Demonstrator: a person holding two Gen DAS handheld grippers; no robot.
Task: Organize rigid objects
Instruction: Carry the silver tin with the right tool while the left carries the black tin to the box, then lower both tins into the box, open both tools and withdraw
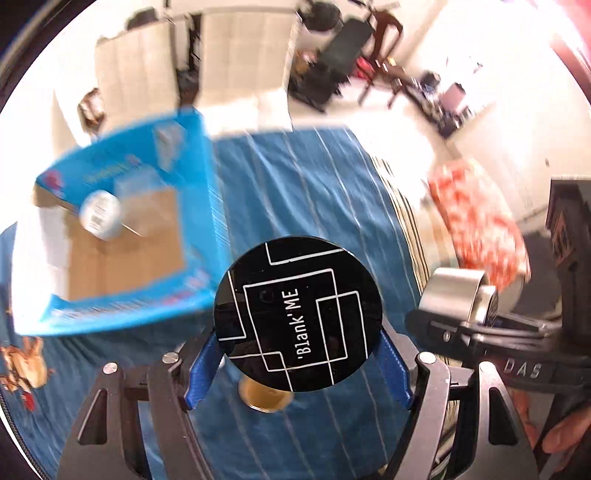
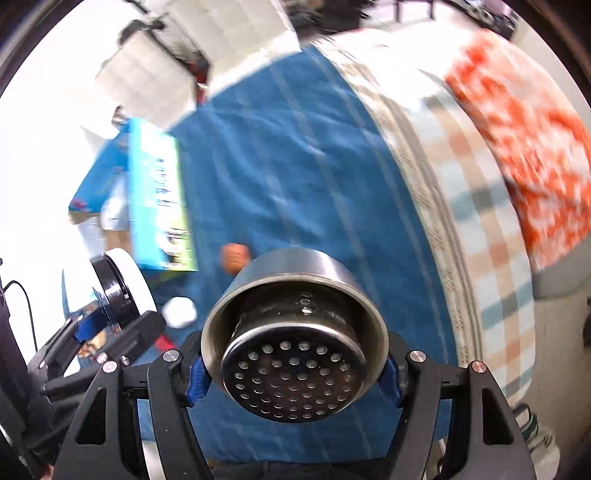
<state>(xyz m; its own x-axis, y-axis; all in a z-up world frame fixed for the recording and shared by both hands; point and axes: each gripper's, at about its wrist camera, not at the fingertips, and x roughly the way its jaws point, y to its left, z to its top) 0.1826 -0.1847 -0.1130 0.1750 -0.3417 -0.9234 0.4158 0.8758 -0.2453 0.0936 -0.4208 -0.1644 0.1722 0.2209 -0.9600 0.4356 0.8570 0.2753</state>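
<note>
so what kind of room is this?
Probably a bedroom or living space at home: the work goes on over a blue striped bedsheet, with a chair on a pale floor behind and a sneaker beside the bed.

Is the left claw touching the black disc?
Touching. In the left wrist view, the left claw's blue fingers press against both sides of the black disc, holding it above the blue cloth.

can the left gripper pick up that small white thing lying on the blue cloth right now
Probably not: the left gripper is already shut on the black round lid, so it has no free grip for the white object, though nothing covers it.
</note>
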